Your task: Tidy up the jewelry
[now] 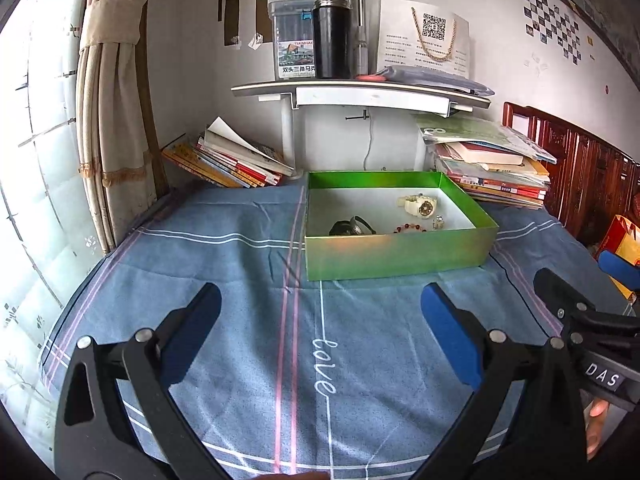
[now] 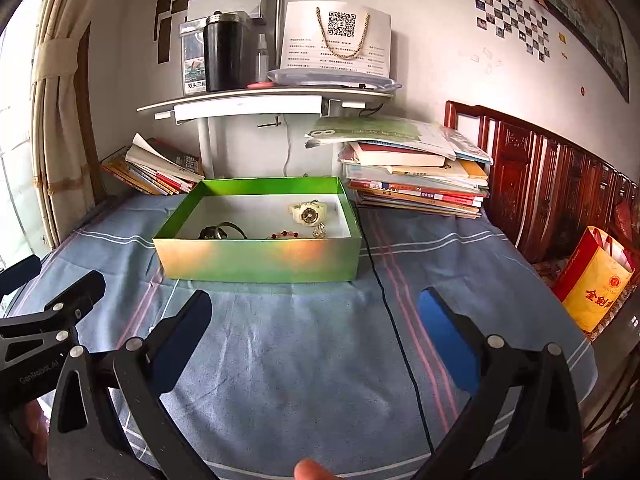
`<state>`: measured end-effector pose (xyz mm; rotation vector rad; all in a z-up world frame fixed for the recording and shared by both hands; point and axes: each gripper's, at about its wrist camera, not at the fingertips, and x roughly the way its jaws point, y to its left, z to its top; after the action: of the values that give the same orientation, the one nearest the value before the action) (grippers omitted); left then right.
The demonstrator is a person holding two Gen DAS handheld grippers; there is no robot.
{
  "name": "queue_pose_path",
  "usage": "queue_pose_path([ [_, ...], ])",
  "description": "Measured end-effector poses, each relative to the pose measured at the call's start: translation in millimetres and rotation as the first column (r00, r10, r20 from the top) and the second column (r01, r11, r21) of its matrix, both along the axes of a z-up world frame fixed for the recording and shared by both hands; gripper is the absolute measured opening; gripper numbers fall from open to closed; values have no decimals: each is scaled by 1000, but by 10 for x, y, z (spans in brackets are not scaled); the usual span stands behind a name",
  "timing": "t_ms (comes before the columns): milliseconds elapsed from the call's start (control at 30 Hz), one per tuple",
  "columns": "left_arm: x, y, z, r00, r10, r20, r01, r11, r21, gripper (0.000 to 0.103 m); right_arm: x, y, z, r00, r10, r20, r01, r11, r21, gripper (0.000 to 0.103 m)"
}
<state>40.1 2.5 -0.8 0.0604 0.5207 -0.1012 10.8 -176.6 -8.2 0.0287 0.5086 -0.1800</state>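
A green box (image 1: 396,254) (image 2: 260,258) stands open on the blue cloth. Inside lie a cream watch (image 1: 418,205) (image 2: 307,212), a black watch (image 1: 352,227) (image 2: 220,232), a red bead bracelet (image 1: 412,228) (image 2: 286,234) and a small clear ornament (image 1: 438,222) (image 2: 319,231). My left gripper (image 1: 320,308) is open and empty, held above the cloth in front of the box. My right gripper (image 2: 314,310) is open and empty, also in front of the box. Each gripper shows at the edge of the other's view.
Book stacks (image 1: 228,162) (image 2: 420,176) flank the box at the back. A shelf (image 1: 360,90) above holds a black tumbler (image 1: 331,38) and a paper bag. A dark cable (image 2: 396,328) runs over the cloth. A wooden headboard (image 2: 560,192) and a yellow bag (image 2: 596,280) stand at the right.
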Motion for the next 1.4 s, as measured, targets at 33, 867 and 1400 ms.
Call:
queue_pose_path([
  [33, -2, -6, 2, 1000, 2, 1, -2, 1000, 4, 99, -2, -7, 4, 1000, -2, 2, 2, 1000, 2, 100],
  [867, 26, -21, -37, 1000, -4, -10, 4, 1000, 19, 99, 7, 11, -6, 1000, 10, -6, -10, 1000, 11, 100],
  [1400, 27, -33, -36, 1000, -5, -13, 5, 1000, 20, 99, 23, 19, -3, 1000, 7, -5, -7, 1000, 13, 100],
])
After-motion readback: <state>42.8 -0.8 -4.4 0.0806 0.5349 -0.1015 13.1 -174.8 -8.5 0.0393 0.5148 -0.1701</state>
